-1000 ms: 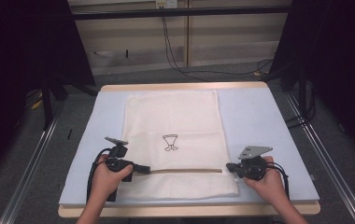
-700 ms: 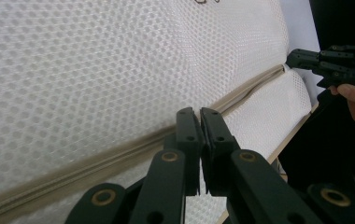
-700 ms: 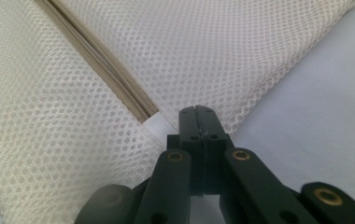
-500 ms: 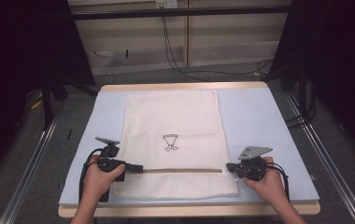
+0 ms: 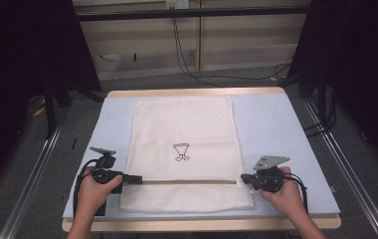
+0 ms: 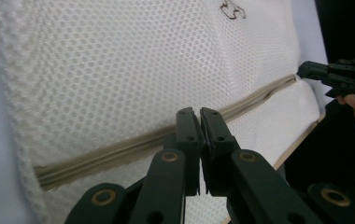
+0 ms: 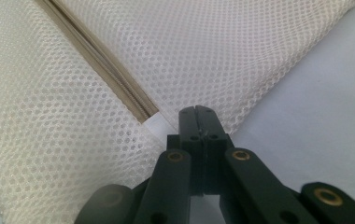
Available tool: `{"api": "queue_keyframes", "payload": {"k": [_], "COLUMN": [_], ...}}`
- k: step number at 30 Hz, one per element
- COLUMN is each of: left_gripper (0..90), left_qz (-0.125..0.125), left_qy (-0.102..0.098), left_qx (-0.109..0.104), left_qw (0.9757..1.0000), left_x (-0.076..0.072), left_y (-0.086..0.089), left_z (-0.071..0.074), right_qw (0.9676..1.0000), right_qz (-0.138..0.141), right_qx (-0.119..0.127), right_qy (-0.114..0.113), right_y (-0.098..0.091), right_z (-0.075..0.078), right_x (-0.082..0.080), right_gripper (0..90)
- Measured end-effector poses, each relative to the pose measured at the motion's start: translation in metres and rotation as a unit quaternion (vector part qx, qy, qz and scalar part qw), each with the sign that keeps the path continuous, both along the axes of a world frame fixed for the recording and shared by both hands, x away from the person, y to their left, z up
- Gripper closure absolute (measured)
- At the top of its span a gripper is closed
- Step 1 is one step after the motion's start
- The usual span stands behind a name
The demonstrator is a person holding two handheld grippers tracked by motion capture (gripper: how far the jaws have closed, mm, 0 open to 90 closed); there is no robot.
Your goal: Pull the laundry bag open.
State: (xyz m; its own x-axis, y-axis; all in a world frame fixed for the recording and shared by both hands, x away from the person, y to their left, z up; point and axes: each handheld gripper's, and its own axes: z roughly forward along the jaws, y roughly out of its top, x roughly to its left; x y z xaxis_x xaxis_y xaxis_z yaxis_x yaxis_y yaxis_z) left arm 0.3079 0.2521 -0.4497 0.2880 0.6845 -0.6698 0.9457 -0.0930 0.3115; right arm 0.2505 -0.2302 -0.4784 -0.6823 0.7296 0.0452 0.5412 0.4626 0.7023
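A cream mesh bag (image 5: pixel 183 149) lies flat at the centre of the frame in the high view, on a pale blue worktop (image 5: pixel 276 124), its beige zipper (image 5: pixel 187 182) running left to right across the lower part. A small dark logo (image 5: pixel 181 151) sits in the middle of the bag.

At lower left, the left gripper (image 5: pixel 138 179) points right, its tip at the zipper's left end, gripped by the left hand (image 5: pixel 93 191). In the left gripper view the fingers (image 6: pixel 187 128) stand almost together, a thin slit between them, over the zipper line (image 6: pixel 133 147); whether they pinch the zipper pull cannot be told.

At lower right, the right gripper (image 5: pixel 243 178) points left at the bag's right edge, at the zipper's right end, with the right hand (image 5: pixel 285 191) behind it. In the right gripper view the fingers (image 7: pixel 188 122) are pressed tight together at the bag's edge, just beside the white tab (image 7: pixel 157 123) that closes the zipper's end; whether a bit of mesh is caught between them cannot be told.

A black cable (image 5: pixel 80 186) loops from the left gripper at the worktop's lower left edge.
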Motion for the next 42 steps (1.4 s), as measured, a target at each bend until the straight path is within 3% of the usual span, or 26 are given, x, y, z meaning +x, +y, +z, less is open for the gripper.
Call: {"api": "queue_keyframes", "payload": {"k": [4,10,17,24,27,30,31,33,37,40,42], "left_gripper": [87.0,87.0,87.1,87.2,87.2,87.1,87.1,87.1,86.9,86.3,85.9], "left_qz": [0.011,0.025,0.048,0.072,0.081,0.069,0.08,0.069,0.082,0.079,0.082], "left_qy": [0.006,0.002,0.002,0.003,0.005,0.002,0.003,0.006,0.012,0.008,-0.004], "left_qx": [-0.007,0.006,0.005,0.025,0.01,0.013,0.011,0.022,0.022,0.031,0.049], "left_qw": [0.9999,0.9997,0.9988,0.9971,0.9967,0.9975,0.9967,0.9974,0.9963,0.9963,0.9954], "left_x": [0.0,-0.001,-0.005,-0.008,-0.009,-0.008,-0.008,-0.008,-0.008,-0.008,-0.009], "left_y": [0.008,0.017,0.033,0.052,0.062,0.067,0.065,0.067,0.066,0.066,0.067], "left_z": [0.0,0.002,0.0,0.0,-0.001,-0.002,-0.002,-0.002,-0.003,-0.003,-0.001], "right_qw": [1.0,1.0,1.0,1.0,1.0,1.0,1.0,1.0,1.0,1.0,1.0], "right_qz": [0.001,0.003,0.002,0.003,0.004,0.003,0.003,0.003,0.005,0.005,0.005], "right_qx": [0.0,0.0,-0.001,-0.001,-0.001,-0.002,-0.002,-0.002,0.0,0.0,0.0], "right_qy": [-0.002,-0.002,-0.001,-0.001,0.0,-0.001,-0.001,0.0,-0.001,-0.002,-0.001], "right_y": [0.0,0.0,0.0,0.0,0.0,0.0,0.0,0.0,0.0,-0.001,-0.001], "right_z": [0.0,0.0,0.0,0.0,0.0,0.0,0.0,0.0,0.0,0.0,0.0], "right_x": [0.0,0.0,0.0,0.001,0.001,0.001,0.001,0.001,0.001,0.001,0.001], "right_gripper": [90.0,90.0,90.0,90.0,90.0,90.0,90.0,90.0,90.0,90.0,90.0]}}
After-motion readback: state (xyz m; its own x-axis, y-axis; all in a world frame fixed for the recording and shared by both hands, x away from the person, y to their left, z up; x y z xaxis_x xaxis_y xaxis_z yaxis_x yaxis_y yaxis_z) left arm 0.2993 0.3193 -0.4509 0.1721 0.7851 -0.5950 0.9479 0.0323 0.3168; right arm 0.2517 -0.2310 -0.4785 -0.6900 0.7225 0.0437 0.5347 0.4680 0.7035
